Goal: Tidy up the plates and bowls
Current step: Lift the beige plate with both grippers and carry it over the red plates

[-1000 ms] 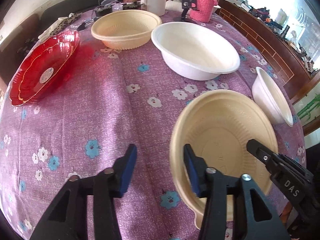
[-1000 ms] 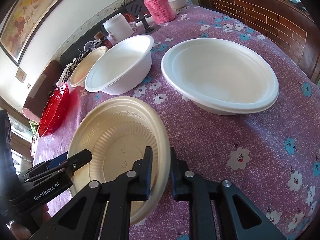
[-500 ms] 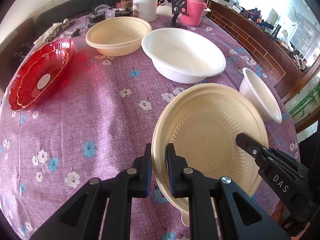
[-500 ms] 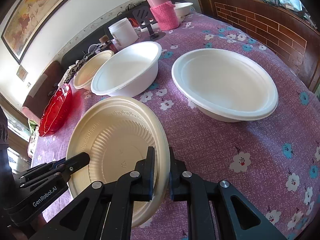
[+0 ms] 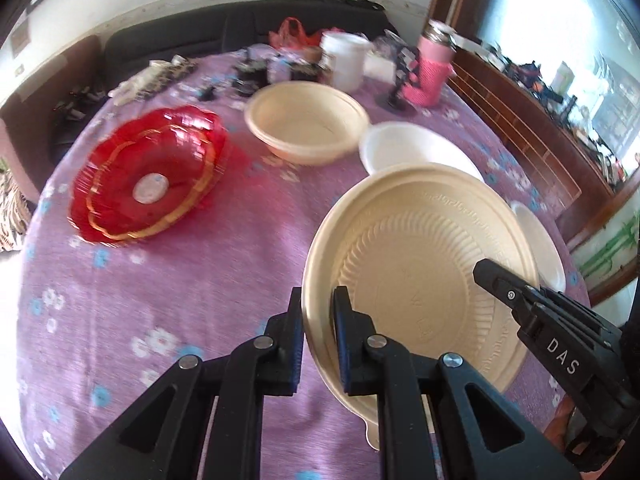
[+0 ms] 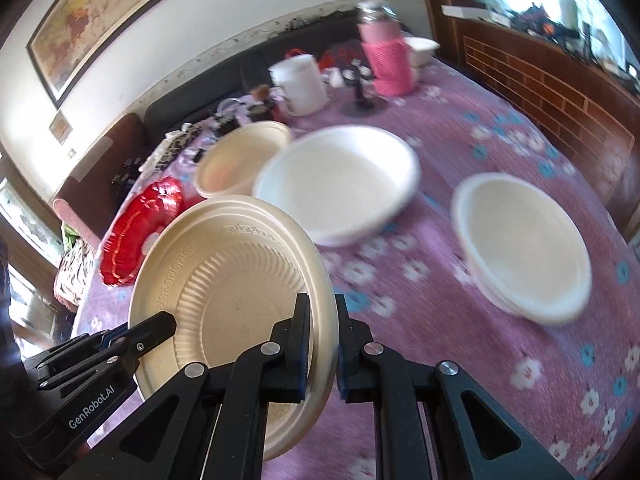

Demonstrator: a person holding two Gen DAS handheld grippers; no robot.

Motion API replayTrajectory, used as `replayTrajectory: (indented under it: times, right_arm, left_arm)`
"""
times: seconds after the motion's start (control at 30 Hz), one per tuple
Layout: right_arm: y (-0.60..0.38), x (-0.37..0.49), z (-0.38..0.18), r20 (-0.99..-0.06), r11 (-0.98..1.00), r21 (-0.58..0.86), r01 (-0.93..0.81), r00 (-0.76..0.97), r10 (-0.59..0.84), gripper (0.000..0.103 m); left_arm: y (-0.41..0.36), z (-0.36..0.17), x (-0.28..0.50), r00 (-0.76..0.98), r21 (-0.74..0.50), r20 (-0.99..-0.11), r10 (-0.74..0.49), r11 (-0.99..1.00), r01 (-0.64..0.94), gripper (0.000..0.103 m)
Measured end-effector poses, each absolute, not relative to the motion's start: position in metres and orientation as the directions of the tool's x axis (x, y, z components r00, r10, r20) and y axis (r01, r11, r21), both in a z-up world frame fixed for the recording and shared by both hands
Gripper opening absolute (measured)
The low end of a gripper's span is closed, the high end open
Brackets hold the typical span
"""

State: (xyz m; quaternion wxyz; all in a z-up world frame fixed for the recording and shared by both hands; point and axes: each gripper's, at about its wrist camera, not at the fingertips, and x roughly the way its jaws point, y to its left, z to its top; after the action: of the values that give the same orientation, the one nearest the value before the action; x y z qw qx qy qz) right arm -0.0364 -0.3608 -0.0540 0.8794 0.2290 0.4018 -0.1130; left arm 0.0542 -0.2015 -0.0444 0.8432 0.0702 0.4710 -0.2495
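Observation:
A beige ribbed plate (image 5: pixel 424 264) (image 6: pixel 224 280) hangs above the purple flowered tablecloth (image 5: pixel 180 272), held from both sides. My left gripper (image 5: pixel 318 312) is shut on its left rim. My right gripper (image 6: pixel 322 320) is shut on its right rim, and each gripper shows at the far side of the plate in the other view. On the table stand a beige bowl (image 5: pixel 306 122) (image 6: pixel 244 160), a large white bowl (image 6: pixel 340 184) (image 5: pixel 404 150), a second white bowl (image 6: pixel 528 244) and a red glass dish (image 5: pixel 148 184) (image 6: pixel 140 220).
At the table's far end stand a white tub (image 5: pixel 346 60) (image 6: pixel 302 84), a flask in a pink knitted sleeve (image 5: pixel 432 72) (image 6: pixel 386 60), a black stand and small clutter. A dark sofa (image 5: pixel 200 36) runs behind. A brick ledge (image 6: pixel 560 92) borders the right side.
The left gripper's jaws closed on the beige plate's rim. Both grippers then lifted the plate off the cloth, and the table now sits lower and farther off in both views.

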Motion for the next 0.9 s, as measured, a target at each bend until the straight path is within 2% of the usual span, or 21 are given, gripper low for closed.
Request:
replayTrajectory:
  times: [0.3, 0.63, 0.9]
  right_arm:
    - [-0.316, 0.036, -0.034, -0.737, 0.898, 0.317, 0.305, 0.675, 0.031, 0.011]
    - [-0.263, 0.144, -0.023, -0.716, 0.922, 0.332, 0.197, 0.689, 0.111, 0.011]
    - [-0.239, 0.202, -0.032, -0.716, 0.922, 0.354, 0.156, 0.680, 0.160, 0.012]
  left_arm:
    - [-0.152, -0.024, 0.106, 0.491, -0.095, -0.814, -0.311, 0.905, 0.415, 0.014]
    - [-0.100, 0.000, 0.194, 0.561, -0.031, -0.801, -0.208, 0.951, 0.308, 0.014]
    - [-0.075, -0.009, 0.238, 0.569, -0.021, -0.808, -0.154, 0.972, 0.234, 0.014]
